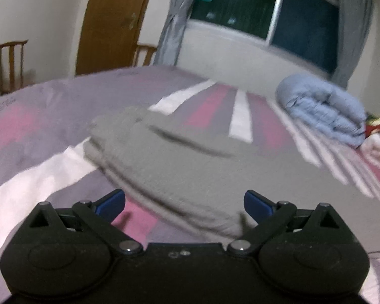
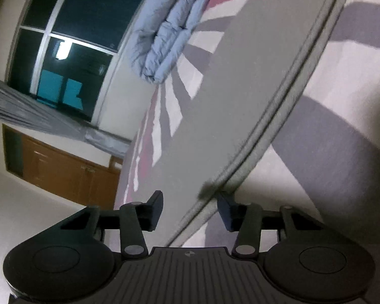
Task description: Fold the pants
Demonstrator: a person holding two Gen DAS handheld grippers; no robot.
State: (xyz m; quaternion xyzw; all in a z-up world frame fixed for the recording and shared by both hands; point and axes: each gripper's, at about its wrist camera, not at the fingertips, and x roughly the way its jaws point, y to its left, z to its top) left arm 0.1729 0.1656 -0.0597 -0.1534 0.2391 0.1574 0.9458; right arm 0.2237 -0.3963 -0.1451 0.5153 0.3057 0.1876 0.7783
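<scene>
Grey pants (image 1: 169,167), folded lengthwise, lying flat on striped bedspread (image 1: 38,126)

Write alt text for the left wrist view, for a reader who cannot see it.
Grey pants lie folded on a bed with a pink, purple and white cover, just ahead of the open left gripper, whose blue fingertips hold nothing. A rolled pale blue quilt sits at the far right; behind the bed are a dark window, grey curtains and a wooden door.
</scene>
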